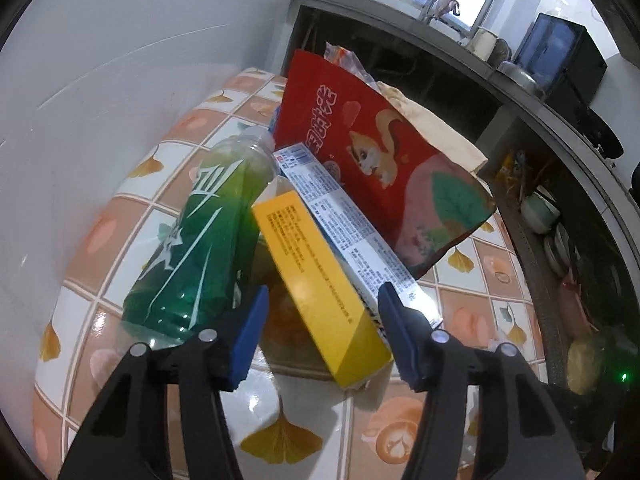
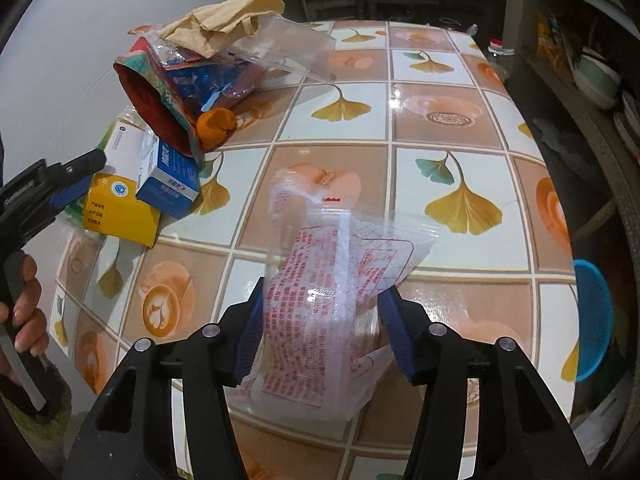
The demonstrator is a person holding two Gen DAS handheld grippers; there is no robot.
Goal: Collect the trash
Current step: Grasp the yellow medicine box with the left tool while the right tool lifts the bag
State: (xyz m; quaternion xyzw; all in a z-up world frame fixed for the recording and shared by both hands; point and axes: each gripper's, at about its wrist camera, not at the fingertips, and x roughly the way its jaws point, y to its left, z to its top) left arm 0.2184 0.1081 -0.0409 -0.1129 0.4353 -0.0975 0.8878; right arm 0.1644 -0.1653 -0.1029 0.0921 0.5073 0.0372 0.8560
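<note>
Trash sits in a pile at the far left of the tabletop (image 2: 432, 120), against the white wall.

Left tool (image 1: 322, 330): jaws apart w/ the yellow box (image 1: 316, 280) between them. Right pad is at the box's edge; can't tell if it presses. Left pad is clear of the box. Box leans on a white-blue carton (image 1: 340, 216). Green bottle (image 1: 200, 240) lies just left of it. Red snack bag (image 1: 384, 160) is behind, w/ a beige cloth (image 1: 436, 128) past that.

Right tool (image 2: 320, 328): jaws apart around a clear plastic bag w/ red print (image 2: 320, 304), which lies on the tabletop at the near middle. Left pad touches the plastic, right pad is at its edge; not clamped tight, as far as I can see.

Right view also shows an orange peel (image 2: 216, 124) beside the red bag, a blue box (image 2: 168, 184) by the yellow one, and the person's hand (image 2: 24, 308) on the left tool's grip.
</note>
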